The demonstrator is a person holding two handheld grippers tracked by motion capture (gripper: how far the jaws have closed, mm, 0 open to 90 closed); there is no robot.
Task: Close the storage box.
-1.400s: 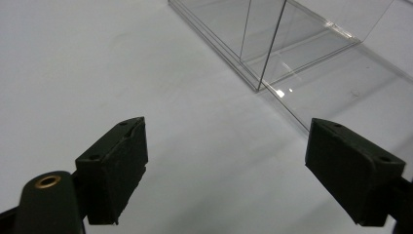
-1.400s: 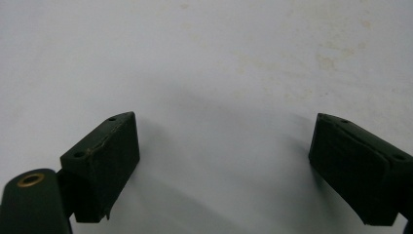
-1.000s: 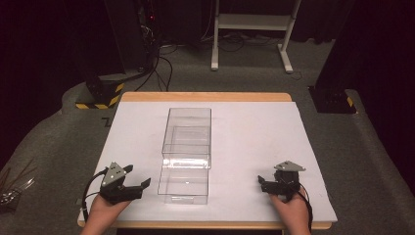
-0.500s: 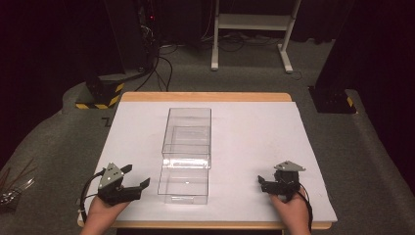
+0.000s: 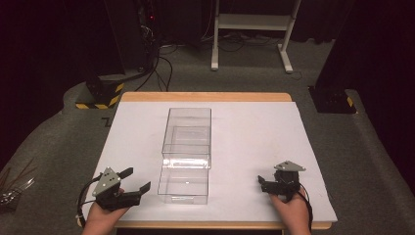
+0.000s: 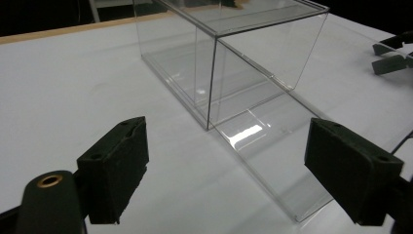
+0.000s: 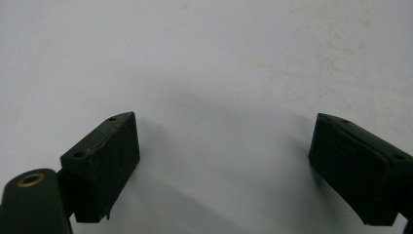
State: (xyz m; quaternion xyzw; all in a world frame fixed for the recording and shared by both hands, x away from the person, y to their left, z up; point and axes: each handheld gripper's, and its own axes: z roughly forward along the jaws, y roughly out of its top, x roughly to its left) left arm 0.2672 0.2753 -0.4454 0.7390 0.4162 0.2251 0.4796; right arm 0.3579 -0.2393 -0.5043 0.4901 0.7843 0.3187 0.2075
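Now | clear box (image 5: 186, 154) long axis near-to-far, mid-table | left gripper (image 5: 131, 182) jaws apart | right gripper (image 5: 261, 181) jaws apart

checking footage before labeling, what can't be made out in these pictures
- Thin sticks at the left edge of the high view: cut off by the frame, dim, too small to identify.
- Clear box: transparent walls make it hard to tell in the high view whether the low near section is a lid or a tray.
- Right tool: its view faces bare white table.

white table cover (image 5: 254, 142) | clear box (image 5: 188, 139) centre | white stand (image 5: 249, 29) behind
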